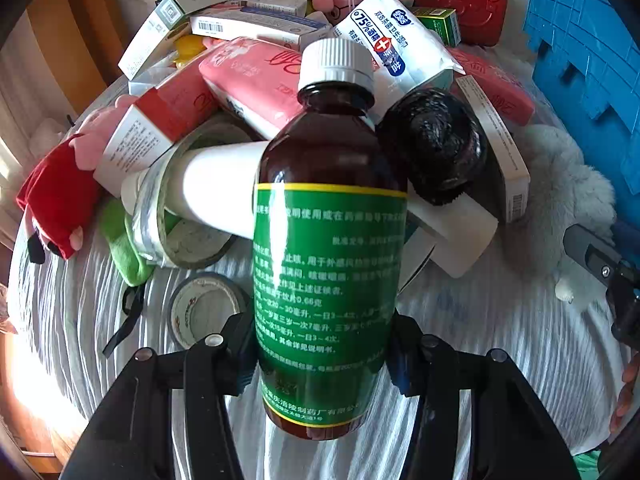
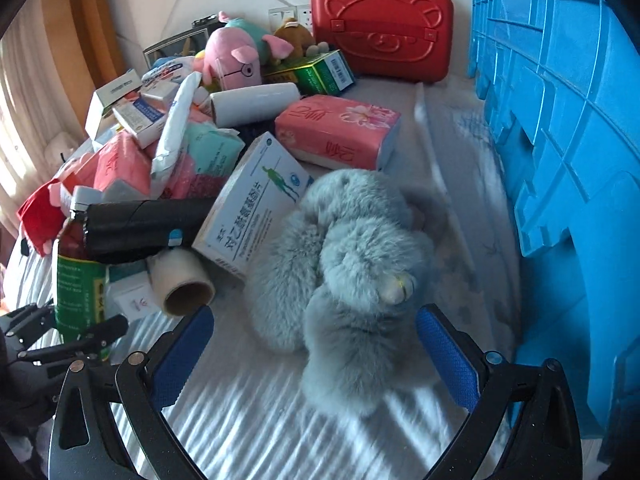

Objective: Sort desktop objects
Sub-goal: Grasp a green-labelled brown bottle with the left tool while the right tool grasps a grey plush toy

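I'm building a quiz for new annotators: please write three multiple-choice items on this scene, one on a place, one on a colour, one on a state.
1. Where is the red bear case?
A. at the far end, beside the blue crate
B. under the grey plush toy
C. inside the crate

2. What colour is the label on the brown bottle?
A. blue
B. green
C. pink

3. How does the right hand-held gripper stand?
A. shut on the tape roll
B. shut on the bottle
C. open around the grey plush toy

Key: 1 A, the case stands against the wall next to the crate. 2 B, the green label wraps the bottle held in the left hand-held gripper. 3 C, its blue pads sit apart on either side of the toy.
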A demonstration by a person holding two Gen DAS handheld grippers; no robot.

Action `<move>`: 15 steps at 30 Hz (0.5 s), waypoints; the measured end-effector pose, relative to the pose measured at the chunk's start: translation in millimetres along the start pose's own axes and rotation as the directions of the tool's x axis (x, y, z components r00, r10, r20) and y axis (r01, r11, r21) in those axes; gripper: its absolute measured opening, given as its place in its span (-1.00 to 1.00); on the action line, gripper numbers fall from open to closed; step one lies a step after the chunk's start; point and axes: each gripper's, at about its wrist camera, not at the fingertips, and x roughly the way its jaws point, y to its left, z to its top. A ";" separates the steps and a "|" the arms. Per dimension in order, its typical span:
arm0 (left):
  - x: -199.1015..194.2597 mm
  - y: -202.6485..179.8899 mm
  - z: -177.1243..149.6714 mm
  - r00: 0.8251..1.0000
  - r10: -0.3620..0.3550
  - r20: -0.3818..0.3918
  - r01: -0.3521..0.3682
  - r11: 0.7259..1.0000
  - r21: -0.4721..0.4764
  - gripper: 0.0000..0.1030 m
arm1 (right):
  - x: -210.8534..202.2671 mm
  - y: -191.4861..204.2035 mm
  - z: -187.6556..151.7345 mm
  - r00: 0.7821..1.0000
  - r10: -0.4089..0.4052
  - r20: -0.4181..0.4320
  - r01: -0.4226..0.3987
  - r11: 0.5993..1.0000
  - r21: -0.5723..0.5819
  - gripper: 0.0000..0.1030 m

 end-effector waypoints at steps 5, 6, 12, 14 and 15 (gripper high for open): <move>10.4 -3.6 8.9 1.000 -0.007 0.015 0.006 0.999 0.042 -0.01 | 19.4 -7.0 3.5 1.000 -0.022 -0.005 0.022 0.999 0.031 1.00; 11.1 -4.0 9.9 1.000 -0.009 0.017 0.008 0.999 0.048 -0.01 | 22.4 -8.3 4.0 1.000 -0.024 -0.006 0.024 0.999 0.038 1.00; 13.1 -1.7 13.3 0.999 -0.033 0.021 0.031 0.998 0.056 -0.01 | 44.2 -13.9 5.1 0.999 -0.026 -0.037 0.029 0.997 0.065 0.65; 11.2 3.3 10.3 0.999 -0.041 0.022 0.040 0.998 0.056 -0.01 | 49.6 -14.6 5.4 0.999 -0.027 -0.046 0.030 0.997 0.070 0.57; 11.7 1.1 9.0 0.999 -0.045 0.022 0.044 0.997 0.056 -0.01 | 52.4 -14.3 5.4 0.998 -0.027 -0.048 0.030 0.997 0.069 0.57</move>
